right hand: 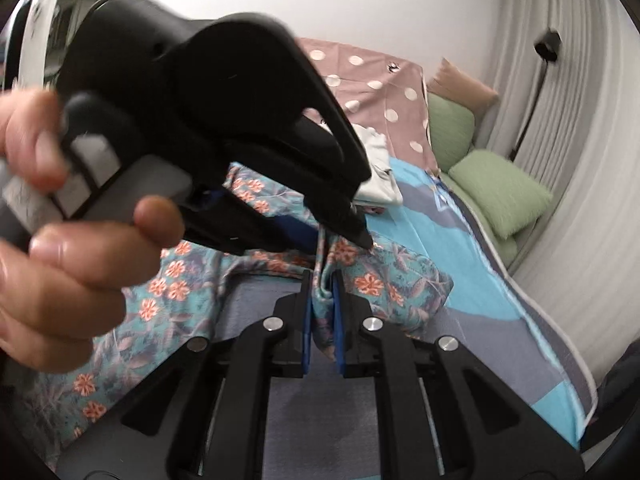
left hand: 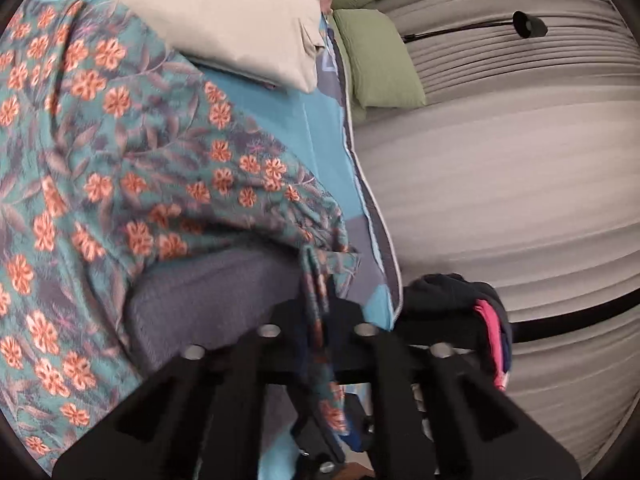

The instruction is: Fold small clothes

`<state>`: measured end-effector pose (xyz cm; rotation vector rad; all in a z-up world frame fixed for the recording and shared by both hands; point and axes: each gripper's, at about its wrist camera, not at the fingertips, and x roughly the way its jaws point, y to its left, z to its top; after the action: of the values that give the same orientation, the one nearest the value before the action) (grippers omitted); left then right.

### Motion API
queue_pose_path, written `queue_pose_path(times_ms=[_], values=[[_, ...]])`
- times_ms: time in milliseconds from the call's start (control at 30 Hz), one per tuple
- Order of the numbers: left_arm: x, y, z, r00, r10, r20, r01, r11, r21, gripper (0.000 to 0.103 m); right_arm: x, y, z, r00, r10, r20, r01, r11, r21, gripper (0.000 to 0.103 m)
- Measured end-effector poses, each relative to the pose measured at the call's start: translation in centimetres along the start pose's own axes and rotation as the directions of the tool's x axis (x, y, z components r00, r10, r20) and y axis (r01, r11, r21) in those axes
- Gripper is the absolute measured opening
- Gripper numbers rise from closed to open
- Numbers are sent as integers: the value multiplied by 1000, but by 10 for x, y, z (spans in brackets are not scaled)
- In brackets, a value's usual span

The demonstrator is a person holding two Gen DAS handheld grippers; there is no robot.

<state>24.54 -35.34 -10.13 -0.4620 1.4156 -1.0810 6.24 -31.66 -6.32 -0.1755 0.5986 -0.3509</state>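
A teal garment with orange flowers [left hand: 120, 160] lies spread on the bed, one bunched edge pulled toward me. My left gripper [left hand: 320, 300] is shut on that bunched strip of floral cloth, which hangs down between its black fingers. In the right wrist view the floral garment [right hand: 384, 280] rises in a fold between blue pads, and my right gripper [right hand: 322, 300] is shut on it. A hand [right hand: 60, 260] holds the left gripper [right hand: 360, 236] just above and left of the right one, its tip touching the same cloth.
The blue and grey bed sheet [left hand: 216, 300] is under the garment. A folded white cloth [left hand: 224, 12] lies at the far end. Green cushions [left hand: 380, 60], a pale curtain [left hand: 520, 180] and a black lamp [left hand: 528, 26] are on the right. Dark clothes with pink [left hand: 472, 312] sit at the bed's edge. A pink dotted cloth [right hand: 368, 80] lies at the back.
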Motion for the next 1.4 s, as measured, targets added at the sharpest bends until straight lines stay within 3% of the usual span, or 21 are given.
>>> queue_pose_path(times_ms=[200, 367, 667, 700, 833, 967, 1167, 1200, 1333, 1400], values=[[-50, -1, 2, 995, -20, 103, 13, 998, 67, 4, -17, 24, 19, 998, 3, 55, 0, 999, -54, 9], [-117, -18, -2, 970, -57, 237, 20, 988, 153, 4, -42, 58, 55, 987, 25, 160, -4, 991, -132, 9], [-278, -2, -21, 869, -66, 490, -39, 979, 202, 4, -86, 160, 125, 935, 168, 312, -78, 956, -282, 9], [-301, 5, -24, 851, -53, 522, -60, 978, 197, 4, -88, 172, 131, 931, 183, 317, -87, 952, -295, 9], [-353, 32, -34, 819, -46, 572, -72, 981, 182, 4, -99, 221, 147, 908, 250, 337, -128, 930, -346, 9], [-380, 71, -38, 806, 2, 591, -85, 990, 112, 4, -96, 261, 146, 899, 316, 304, -183, 901, -394, 9], [-383, 144, -36, 825, 17, 565, -16, 1000, -6, 4, -70, 300, 140, 905, 374, 205, -257, 862, -438, 11], [-383, 152, -36, 826, 19, 563, -8, 1000, -22, 4, -65, 302, 139, 905, 385, 183, -275, 855, -440, 17], [-387, 193, -42, 821, 27, 570, 27, 996, -86, 4, -67, 304, 121, 900, 412, 144, -311, 836, -453, 73], [-391, 212, -49, 815, 40, 578, 37, 992, -122, 4, -66, 290, 111, 912, 371, 174, -258, 850, -459, 81]])
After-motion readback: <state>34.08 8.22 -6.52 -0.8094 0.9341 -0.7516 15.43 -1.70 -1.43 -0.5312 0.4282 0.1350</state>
